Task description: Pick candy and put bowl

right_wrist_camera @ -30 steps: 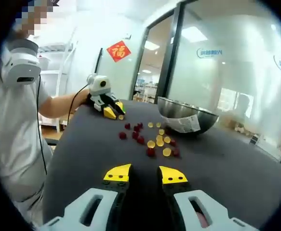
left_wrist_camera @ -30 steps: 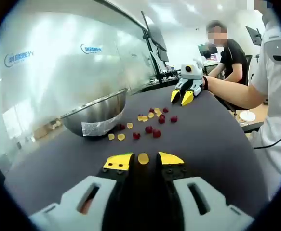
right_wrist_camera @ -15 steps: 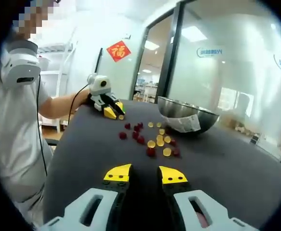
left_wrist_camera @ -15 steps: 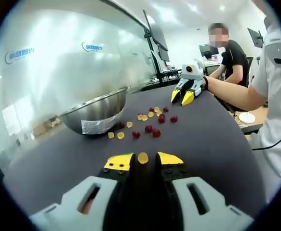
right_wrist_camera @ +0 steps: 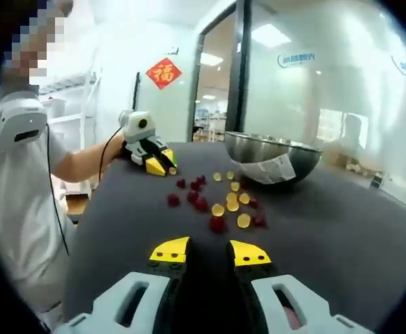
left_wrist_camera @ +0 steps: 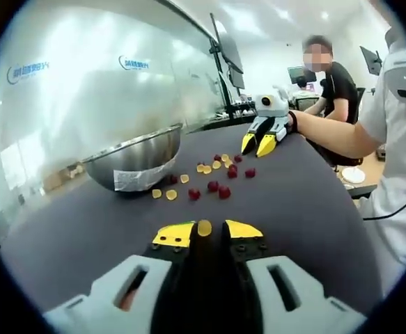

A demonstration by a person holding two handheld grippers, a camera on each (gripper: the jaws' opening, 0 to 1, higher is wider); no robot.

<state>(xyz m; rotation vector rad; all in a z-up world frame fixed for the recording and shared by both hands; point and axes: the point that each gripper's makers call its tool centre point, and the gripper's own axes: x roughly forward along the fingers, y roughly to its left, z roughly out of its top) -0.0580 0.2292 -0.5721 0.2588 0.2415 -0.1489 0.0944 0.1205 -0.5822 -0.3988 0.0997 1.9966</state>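
The left hand-held gripper [left_wrist_camera: 207, 231] is clamped on a yellow candy [left_wrist_camera: 205, 227]; the steel bowl [left_wrist_camera: 136, 158] sits up-left of it. The right hand-held gripper [right_wrist_camera: 210, 252] stands empty, jaws apart.

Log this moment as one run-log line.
left gripper: shut on yellow candy | right gripper: open | bowl: on table

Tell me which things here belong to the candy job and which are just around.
Job things:
yellow candy held by the left gripper
loose red and yellow candies
steel bowl
right gripper, open

Just around:
red paper decoration
monitors
glass wall
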